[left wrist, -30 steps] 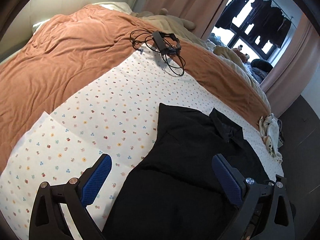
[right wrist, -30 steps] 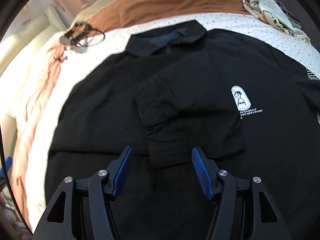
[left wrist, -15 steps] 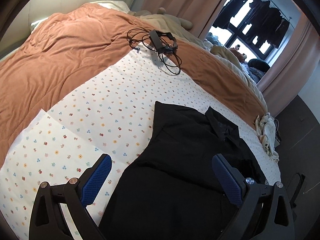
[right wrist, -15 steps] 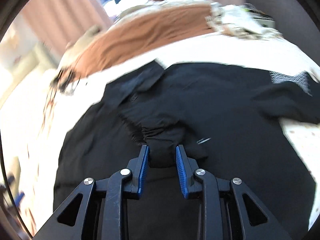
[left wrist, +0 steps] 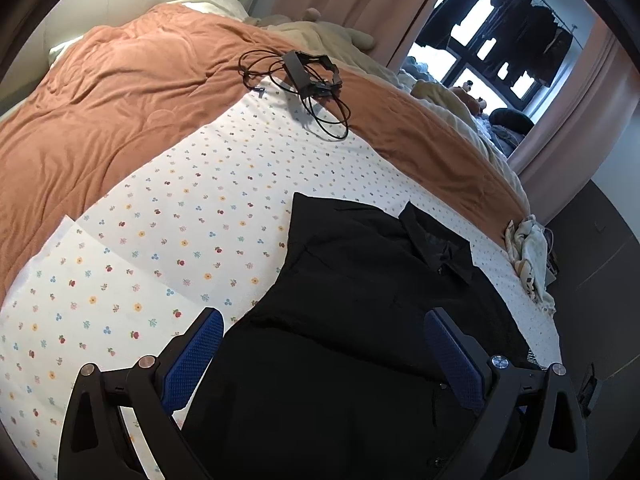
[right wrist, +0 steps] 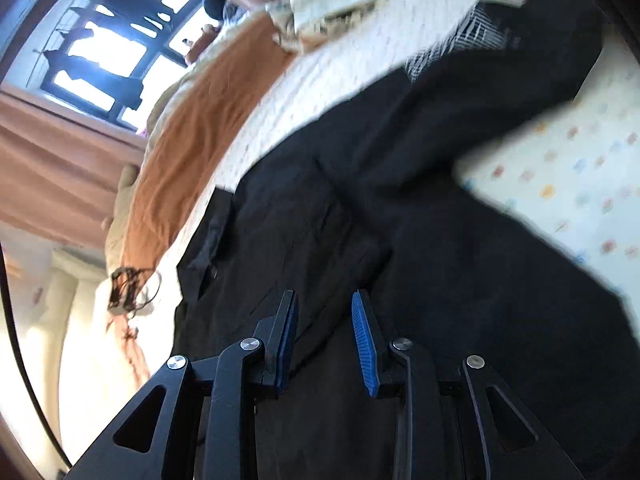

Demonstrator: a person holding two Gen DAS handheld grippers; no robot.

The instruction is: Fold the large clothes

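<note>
One bed (left wrist: 100,112) under my rig, rust blanket across its far side, black polo shirt (left wrist: 360,320) spread on the floral sheet (left wrist: 180,220) at the near edge, my left gripper (left wrist: 320,352) spread wide above it, only the blurred right view shows my right gripper (right wrist: 325,320) clenched on a shirt fold, cable bundle (left wrist: 304,76) far off.

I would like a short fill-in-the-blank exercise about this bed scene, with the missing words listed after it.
1. The polo shirt lying on the bed is ____ in colour.
2. The left claw has its jaws wide ____.
3. The right claw is closed on a fold of the ____.
4. The tangle of cables rests partly on the ____ blanket.

Missing words: black; open; shirt; orange
</note>
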